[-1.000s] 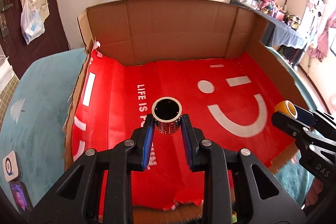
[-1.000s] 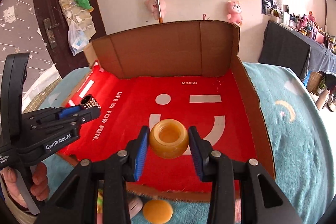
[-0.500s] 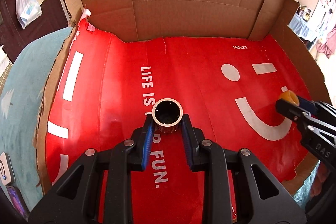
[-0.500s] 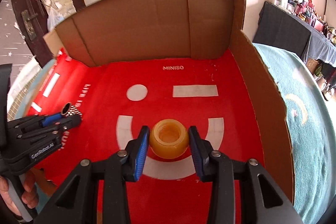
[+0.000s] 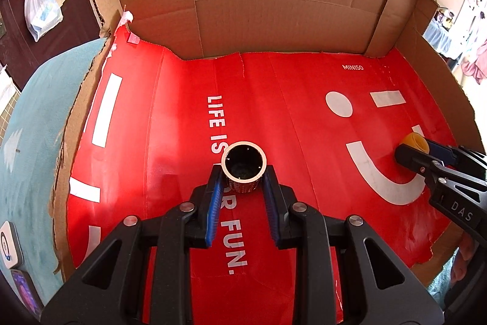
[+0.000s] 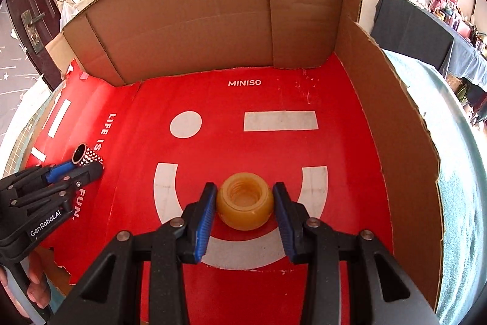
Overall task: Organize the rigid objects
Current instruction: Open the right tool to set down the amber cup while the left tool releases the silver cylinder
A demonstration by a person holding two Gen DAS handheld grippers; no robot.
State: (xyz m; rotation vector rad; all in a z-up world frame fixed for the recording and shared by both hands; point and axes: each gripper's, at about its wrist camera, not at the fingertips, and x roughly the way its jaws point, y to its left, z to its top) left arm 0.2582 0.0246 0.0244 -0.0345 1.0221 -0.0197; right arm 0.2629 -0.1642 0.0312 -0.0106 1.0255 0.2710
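Observation:
A studded metal cup (image 5: 243, 169) with a black inside sits between the blue pads of my left gripper (image 5: 243, 181), which is shut on it low over the red floor of the cardboard box (image 5: 170, 124). It also shows in the right wrist view (image 6: 86, 157). My right gripper (image 6: 245, 207) stands around a round amber jar (image 6: 245, 204) that rests on the red floor (image 6: 334, 148). Its pads have a small gap on each side of the jar. The jar and right gripper show at the right of the left wrist view (image 5: 414, 143).
The box has tall cardboard walls at the back (image 6: 194, 17) and right (image 6: 392, 124), and a low torn left edge (image 5: 65, 160). A teal blanket (image 5: 27, 136) lies around the box. Two small devices (image 5: 9, 245) lie at the far left.
Both grippers have moved forward and down into the box. The amber jar now rests on the red floor and the right pads have parted slightly from it.

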